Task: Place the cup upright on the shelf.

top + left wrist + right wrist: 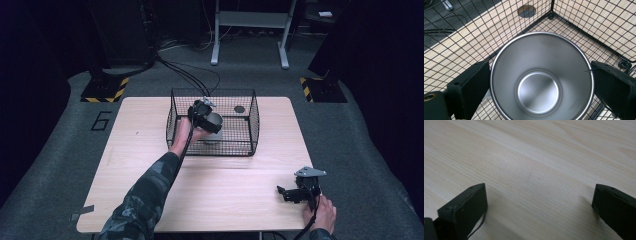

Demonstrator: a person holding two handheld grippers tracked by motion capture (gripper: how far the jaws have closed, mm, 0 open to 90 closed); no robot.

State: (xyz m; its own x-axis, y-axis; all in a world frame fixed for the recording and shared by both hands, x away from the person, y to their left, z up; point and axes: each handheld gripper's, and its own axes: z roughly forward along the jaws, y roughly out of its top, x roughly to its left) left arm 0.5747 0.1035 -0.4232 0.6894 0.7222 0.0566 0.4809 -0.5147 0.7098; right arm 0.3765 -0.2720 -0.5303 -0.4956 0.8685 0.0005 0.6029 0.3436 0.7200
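A shiny steel cup (541, 82) stands mouth-up and empty inside a black wire basket (212, 91) at the middle back of the wooden table (150, 125). My left gripper (206, 116) reaches down into the basket, and its jaws press against opposite sides of the cup's rim. From above, the cup (216, 121) shows just right of that gripper. My right gripper (284, 192) rests low at the table's front right corner, jaws pointing left. In the right gripper view, the right gripper (539, 192) is open over bare wood with nothing between its jaws.
A dark round hole (239, 109) in the tabletop lies under the basket's back right corner. Basket walls (599, 22) rise close around the cup. Cables (190, 75) trail over the floor behind the table, past two yellow-black striped bases (105, 90).
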